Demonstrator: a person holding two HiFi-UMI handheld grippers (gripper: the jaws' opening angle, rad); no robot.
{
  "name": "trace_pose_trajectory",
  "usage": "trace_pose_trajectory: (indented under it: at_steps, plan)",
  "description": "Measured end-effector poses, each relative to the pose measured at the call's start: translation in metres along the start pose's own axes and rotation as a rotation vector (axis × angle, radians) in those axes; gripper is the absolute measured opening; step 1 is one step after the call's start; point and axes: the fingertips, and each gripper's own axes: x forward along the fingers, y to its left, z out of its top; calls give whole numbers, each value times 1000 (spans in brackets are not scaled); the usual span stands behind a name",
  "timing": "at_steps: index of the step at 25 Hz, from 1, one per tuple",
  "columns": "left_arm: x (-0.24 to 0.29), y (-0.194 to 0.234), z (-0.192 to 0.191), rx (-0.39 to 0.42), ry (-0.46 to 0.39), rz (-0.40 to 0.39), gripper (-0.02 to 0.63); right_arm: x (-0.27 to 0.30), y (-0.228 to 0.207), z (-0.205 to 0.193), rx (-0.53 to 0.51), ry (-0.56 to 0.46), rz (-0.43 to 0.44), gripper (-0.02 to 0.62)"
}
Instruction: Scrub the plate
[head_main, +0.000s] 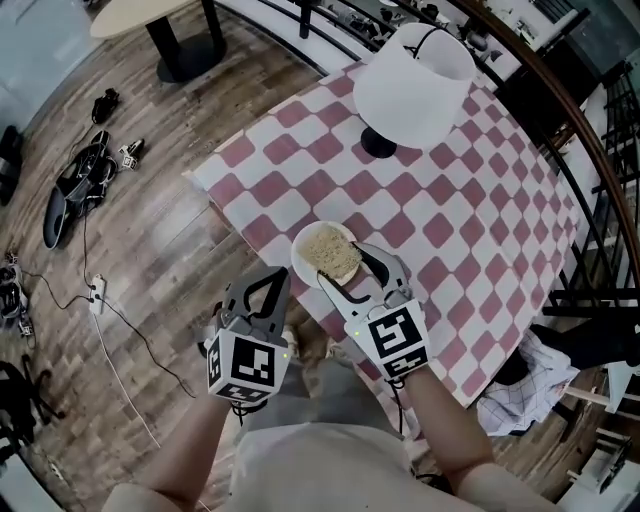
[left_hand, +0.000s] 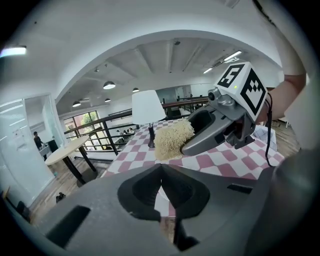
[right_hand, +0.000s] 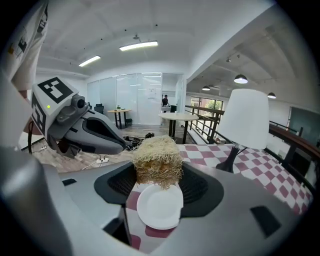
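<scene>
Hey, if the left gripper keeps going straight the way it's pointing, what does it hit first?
Probably the straw-coloured scrubber held by the right gripper over the white plate; depth is unclear, so the rim could come first.

head: steeply down | gripper views: low, close | shared: scrubber (head_main: 332, 254), table (head_main: 480, 190)
</scene>
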Motion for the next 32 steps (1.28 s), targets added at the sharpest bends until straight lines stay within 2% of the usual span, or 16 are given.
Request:
trace_pose_trajectory:
  at_steps: [6, 11, 20, 25, 32]
  plan:
    - [34, -2, -34, 0, 51, -54, 14, 32, -6, -29, -5, 59, 15, 257]
    - [61, -10, -52, -4, 41, -109, 14, 58, -9, -57, 20, 98, 31, 256]
    - [102, -29, -106, -49, 134, -201, 14, 97, -1, -92, 2, 145, 51, 256]
    - [123, -42, -131, -49, 215, -254, 14, 112, 2, -108, 60, 185, 114, 256]
    - [130, -43, -140, -107, 233, -274, 14, 119, -4, -116, -6, 225, 124, 256]
